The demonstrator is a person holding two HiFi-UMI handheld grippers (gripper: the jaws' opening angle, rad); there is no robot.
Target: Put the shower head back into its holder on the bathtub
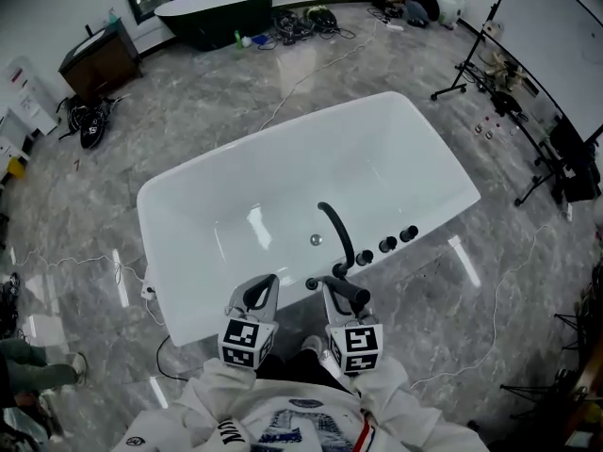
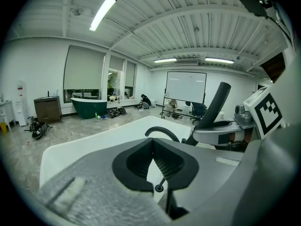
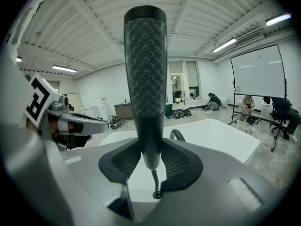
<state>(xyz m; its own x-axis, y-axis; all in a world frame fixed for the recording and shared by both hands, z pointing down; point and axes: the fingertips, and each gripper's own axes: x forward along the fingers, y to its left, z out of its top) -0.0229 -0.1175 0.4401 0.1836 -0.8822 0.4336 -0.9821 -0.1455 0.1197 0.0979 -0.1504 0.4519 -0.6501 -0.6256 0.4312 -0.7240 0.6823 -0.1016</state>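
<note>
The black shower head is gripped near its lower end by my right gripper, just above the near rim of the white bathtub. In the right gripper view the shower head stands upright between the jaws of the right gripper. A thin hose runs from its base down to the small round holder on the rim. My left gripper hovers beside it to the left, empty, its pads meeting at the tips. From the left gripper I see the shower head at the right.
A black curved spout, several black knobs and a drain sit along the tub's near side. A dark green tub, a cabinet, floor cables and stands lie farther off.
</note>
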